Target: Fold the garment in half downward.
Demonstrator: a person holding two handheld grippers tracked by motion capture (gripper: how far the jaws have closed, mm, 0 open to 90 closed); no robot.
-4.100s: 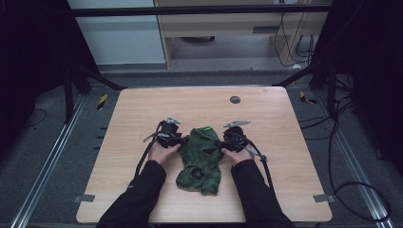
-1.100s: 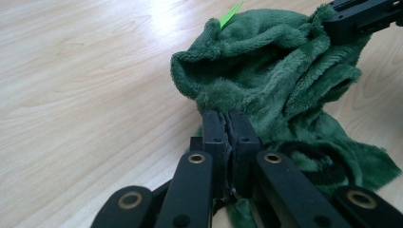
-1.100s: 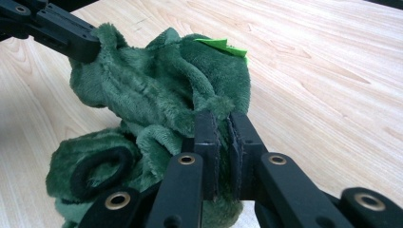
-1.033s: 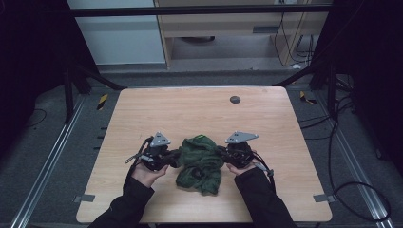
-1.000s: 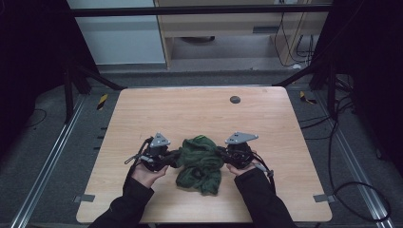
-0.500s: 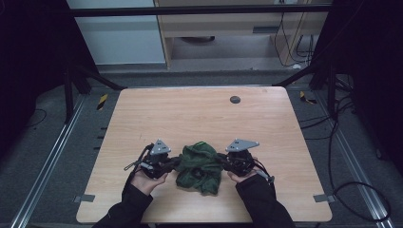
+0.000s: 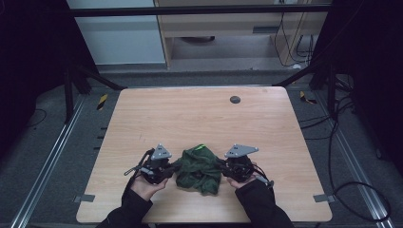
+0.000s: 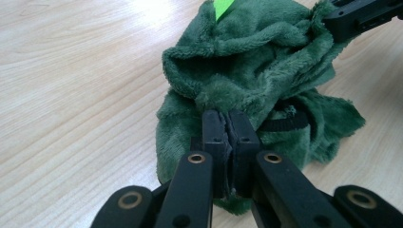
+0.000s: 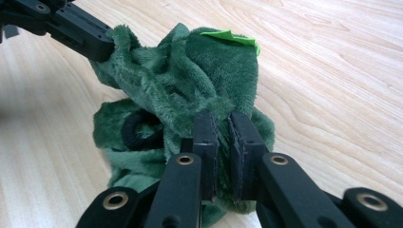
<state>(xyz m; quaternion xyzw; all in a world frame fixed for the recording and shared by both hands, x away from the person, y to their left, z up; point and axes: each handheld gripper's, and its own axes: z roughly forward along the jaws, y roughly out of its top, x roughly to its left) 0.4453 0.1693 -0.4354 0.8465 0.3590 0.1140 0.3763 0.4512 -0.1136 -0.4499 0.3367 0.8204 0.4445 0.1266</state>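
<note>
Compared with four seconds before, both hands have pulled back toward the near edge of the wooden table [image 7: 199,114], and the green plush cloth [image 7: 198,164], which then lay stretched long toward 6 o'clock, is now bunched into a shorter, wider heap between the grippers. In the last half second almost nothing has changed. There is one cloth, two grippers, two hands and one small dark round disc [image 7: 235,99] on the table at about 1 o'clock from the cloth, well apart from it. The left gripper [image 8: 227,124] has its jaws pressed together on a fold of the cloth at the 9 o'clock side of the heap; in the left gripper view the fabric comes out just above the closed tips. The right gripper [image 9: 222,124] pinches a fold in the same way at the 3 o'clock side. The cloth rests on the table near the 6 o'clock edge, a little raised at both pinched sides. One bright green tag [image 9: 231,38] sticks out at the top of the heap, at 12 o'clock. A black band [image 8: 285,122] shows among the lower folds. The left hand [image 7: 145,186] and the right hand [image 7: 244,182] hold the grippers from below.
</note>
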